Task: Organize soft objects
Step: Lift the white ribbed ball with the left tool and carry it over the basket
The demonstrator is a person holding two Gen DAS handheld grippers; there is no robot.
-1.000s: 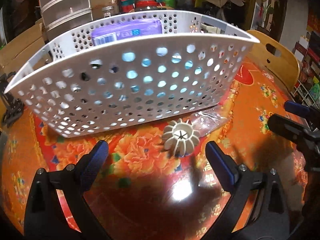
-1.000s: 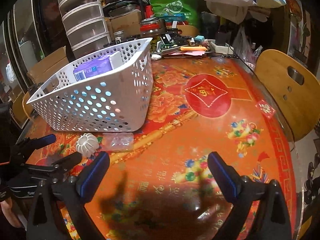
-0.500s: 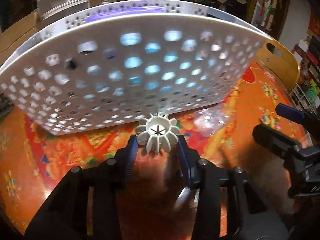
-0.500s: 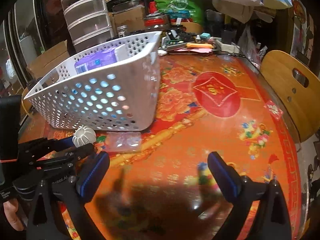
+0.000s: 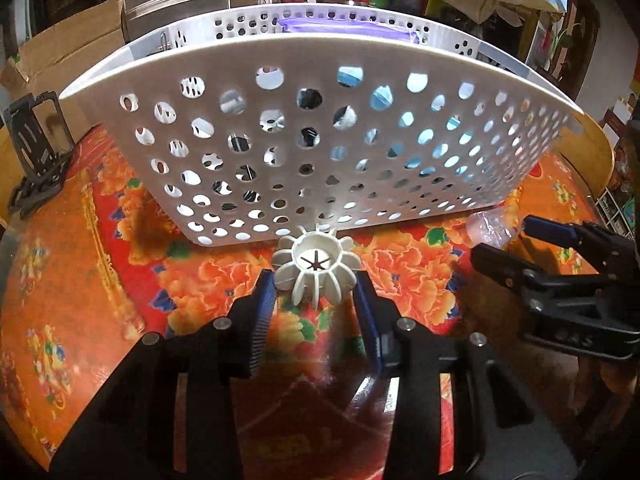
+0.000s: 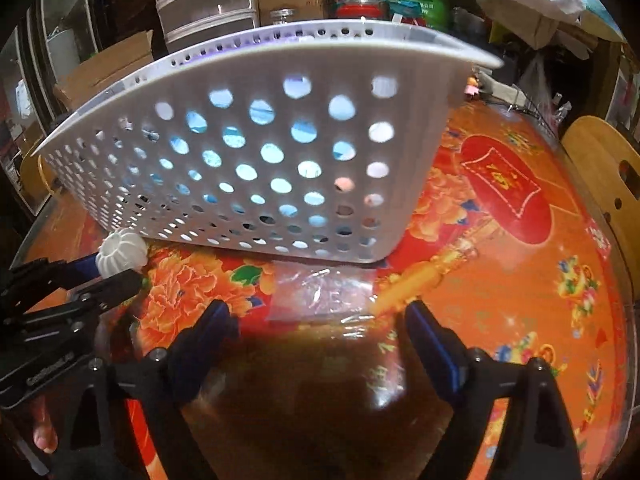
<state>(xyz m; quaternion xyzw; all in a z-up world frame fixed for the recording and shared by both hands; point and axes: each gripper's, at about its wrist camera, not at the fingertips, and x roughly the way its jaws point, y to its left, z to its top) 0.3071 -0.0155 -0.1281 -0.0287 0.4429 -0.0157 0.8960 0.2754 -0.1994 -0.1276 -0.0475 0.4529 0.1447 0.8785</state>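
Note:
My left gripper (image 5: 316, 284) is shut on a white ribbed soft ball (image 5: 315, 266), holding it just in front of the white perforated basket (image 5: 320, 56). The ball (image 6: 124, 255) and left gripper (image 6: 108, 270) also show at the left of the right wrist view. My right gripper (image 6: 316, 316) is open, its fingers either side of a clear plastic packet (image 6: 324, 294) lying on the table against the basket (image 6: 256, 68). A purple pack (image 5: 344, 24) lies inside the basket.
The table has a red-orange floral cloth (image 6: 500, 288). A black stand (image 5: 38, 152) sits at its left edge. Wooden chairs (image 6: 604, 168) are on the right. Plastic drawers (image 6: 204, 0), boxes and bags crowd the back.
My left gripper closed on the white ball and stays by the basket. My right gripper moved forward and left, up to the clear packet by the basket.

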